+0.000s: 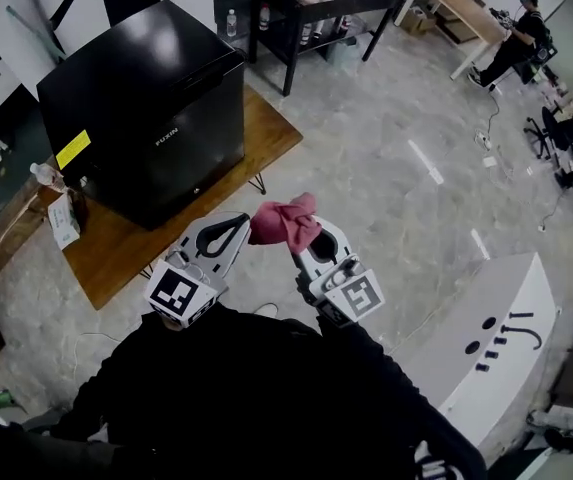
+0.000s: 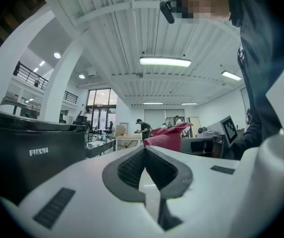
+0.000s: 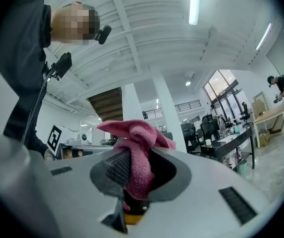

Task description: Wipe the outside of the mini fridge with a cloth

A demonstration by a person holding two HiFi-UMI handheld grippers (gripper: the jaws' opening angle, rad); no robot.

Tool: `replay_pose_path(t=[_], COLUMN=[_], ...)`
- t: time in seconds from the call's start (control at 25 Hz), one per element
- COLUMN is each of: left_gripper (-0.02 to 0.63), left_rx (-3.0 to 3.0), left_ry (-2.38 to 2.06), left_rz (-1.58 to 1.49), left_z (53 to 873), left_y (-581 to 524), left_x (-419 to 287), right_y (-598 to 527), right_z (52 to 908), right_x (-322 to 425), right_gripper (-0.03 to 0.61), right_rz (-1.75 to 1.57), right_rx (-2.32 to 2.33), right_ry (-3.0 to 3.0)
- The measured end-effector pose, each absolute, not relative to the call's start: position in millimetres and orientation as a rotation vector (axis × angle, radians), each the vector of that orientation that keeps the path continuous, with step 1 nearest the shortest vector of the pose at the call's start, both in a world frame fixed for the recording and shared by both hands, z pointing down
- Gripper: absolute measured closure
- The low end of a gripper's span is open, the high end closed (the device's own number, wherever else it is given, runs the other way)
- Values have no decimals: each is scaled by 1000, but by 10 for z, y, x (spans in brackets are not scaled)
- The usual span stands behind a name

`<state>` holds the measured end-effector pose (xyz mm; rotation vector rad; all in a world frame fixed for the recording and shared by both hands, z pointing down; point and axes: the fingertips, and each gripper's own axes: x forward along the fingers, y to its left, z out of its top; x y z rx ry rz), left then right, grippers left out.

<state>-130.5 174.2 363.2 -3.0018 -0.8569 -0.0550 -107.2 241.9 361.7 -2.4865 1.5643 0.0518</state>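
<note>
Both the right gripper (image 1: 304,240), clamped on a bunched pink cloth (image 1: 284,223), and the left gripper (image 1: 238,228), its jaws pressed together on nothing, hang side by side short of the black fridge (image 1: 146,108), which stands beyond them on a low wooden bench (image 1: 266,133).

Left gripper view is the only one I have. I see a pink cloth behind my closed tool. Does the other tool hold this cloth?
Observer: Yes. The right tool is shut on the pink cloth, which bunches out above its tips.
Operator: Where is the fridge from both tools?
Observer: In the head view, the black mini fridge stands on a low wooden table, ahead and to the left of the left tool. Neither tool touches it.
Operator: Is there any mark on it besides the logo?
Observer: A yellow sticker sits on its left side.
</note>
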Motion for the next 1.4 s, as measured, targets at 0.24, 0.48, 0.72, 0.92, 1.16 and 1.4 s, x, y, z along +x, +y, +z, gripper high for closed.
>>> replay_pose_path(t=[0.24,0.48,0.72,0.92,1.16,1.4], left_gripper=[607,607,607,607,607,607], left_rx=[-2984,-3020,-3086,-3078,-3111,-3137], left_ry=[-861,-858,-890,-917,-903,-838], left_rz=[-79,-75,-44,-35,-61,-39], left_z=[3721,3816,3794,3738,3708,3746], left_y=[2133,2090,2079,2089,1634,1718], left_x=[-1006,-192,857,880,1953,1943], right_y=[2783,2762,2714,2608,2062,2026], right_z=[3621,3698,3689,3610,3599,3695], right_x=[-772,-1,1027,1173,2324,2405], right_gripper=[503,503,503,503,503,503], right_rz=[63,16,-12,-12,-60,-70], right_rx=[-2481,-2512,-2583,-2593,-2594,-2546], right_ry=[1543,1498,1485,1544,1569,1614])
